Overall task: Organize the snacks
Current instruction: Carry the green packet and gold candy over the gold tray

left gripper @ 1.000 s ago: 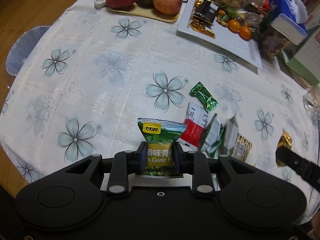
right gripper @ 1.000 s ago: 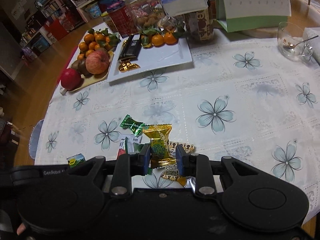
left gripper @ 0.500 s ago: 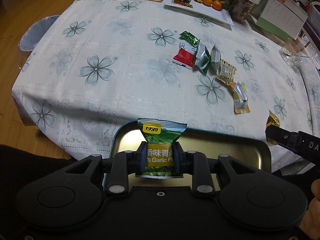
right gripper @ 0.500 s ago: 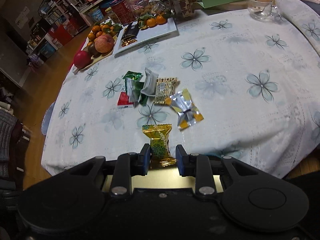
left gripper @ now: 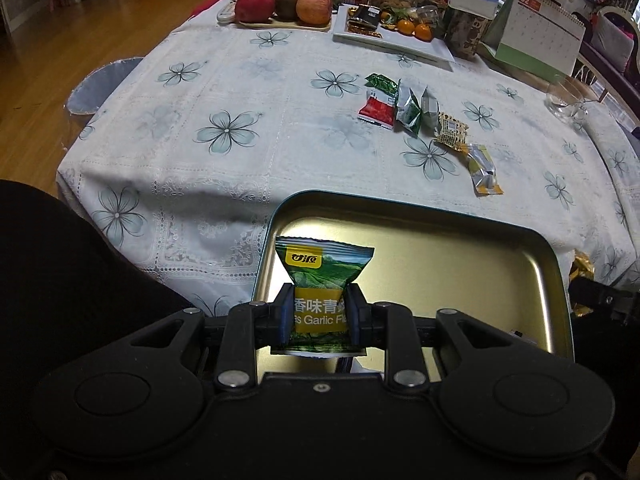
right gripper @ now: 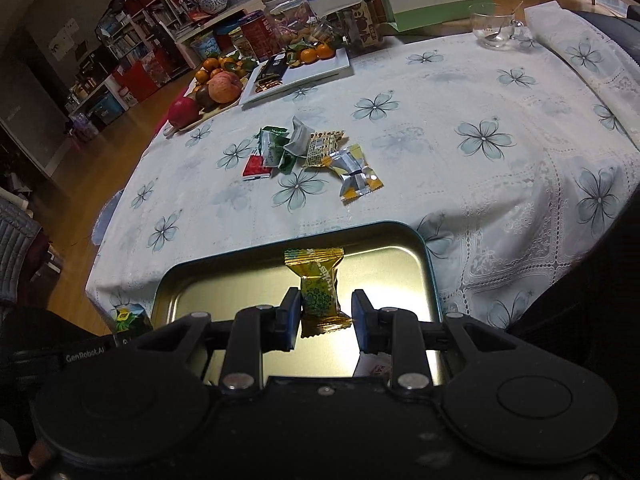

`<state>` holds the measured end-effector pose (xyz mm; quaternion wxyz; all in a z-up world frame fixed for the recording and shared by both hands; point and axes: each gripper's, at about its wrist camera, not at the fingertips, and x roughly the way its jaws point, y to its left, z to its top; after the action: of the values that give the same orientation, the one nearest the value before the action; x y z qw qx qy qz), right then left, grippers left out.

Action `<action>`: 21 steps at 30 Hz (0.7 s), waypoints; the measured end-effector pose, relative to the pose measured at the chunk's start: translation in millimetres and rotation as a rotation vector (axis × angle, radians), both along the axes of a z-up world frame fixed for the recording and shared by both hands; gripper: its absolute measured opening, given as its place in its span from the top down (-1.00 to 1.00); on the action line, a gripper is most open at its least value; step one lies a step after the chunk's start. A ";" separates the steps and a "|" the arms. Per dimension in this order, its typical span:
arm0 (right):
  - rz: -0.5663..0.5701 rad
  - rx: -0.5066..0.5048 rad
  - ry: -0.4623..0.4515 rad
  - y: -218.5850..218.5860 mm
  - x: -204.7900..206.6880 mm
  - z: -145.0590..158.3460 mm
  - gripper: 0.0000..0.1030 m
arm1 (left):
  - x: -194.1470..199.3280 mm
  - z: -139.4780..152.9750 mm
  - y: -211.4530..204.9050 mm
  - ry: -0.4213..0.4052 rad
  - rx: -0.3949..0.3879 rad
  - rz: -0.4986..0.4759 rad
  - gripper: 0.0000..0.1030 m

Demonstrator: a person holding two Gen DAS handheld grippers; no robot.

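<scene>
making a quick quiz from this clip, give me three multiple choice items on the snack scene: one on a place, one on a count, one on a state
1. Where is the gold tin tray?
A. below both grippers, nearer than the table edge
B. beside the fruit board
C. under the calendar

2. How many loose snack packets lie grouped on the tablecloth?
A. two
B. six
C. ten

3. What is the state of the right gripper?
A. clamped tight on the gold candy
B. holding nothing, with no candy near it
C. fingers spread, a gap at the right finger

Answers: 1 A, the tray shows under the green garlic pea packet held by the left gripper. 2 B, six wrappers lie in the snack pile. 3 C, the gold candy stands clear of the right finger.
</scene>
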<state>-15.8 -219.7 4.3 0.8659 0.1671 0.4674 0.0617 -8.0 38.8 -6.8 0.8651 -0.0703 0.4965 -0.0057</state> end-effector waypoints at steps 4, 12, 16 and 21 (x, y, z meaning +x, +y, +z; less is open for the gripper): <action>0.026 -0.040 -0.021 10.8 -10.7 0.2 0.44 | 0.2 -1.3 0.8 -0.005 -0.009 0.020 0.33; 0.052 -0.073 -0.009 22.8 -10.2 -4.0 0.43 | 5.7 -8.7 6.1 0.039 -0.068 0.066 0.33; 0.054 -0.071 -0.001 23.8 -8.6 -5.1 0.43 | 6.5 -8.2 8.7 0.035 -0.089 0.077 0.33; 0.064 -0.069 0.009 26.3 -5.3 -7.6 0.43 | 8.5 -10.6 7.2 0.048 -0.086 0.075 0.32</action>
<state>-21.1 -193.4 -3.3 0.8665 0.1224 0.4785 0.0727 0.5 46.0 -17.3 0.8489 -0.1262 0.5133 0.0070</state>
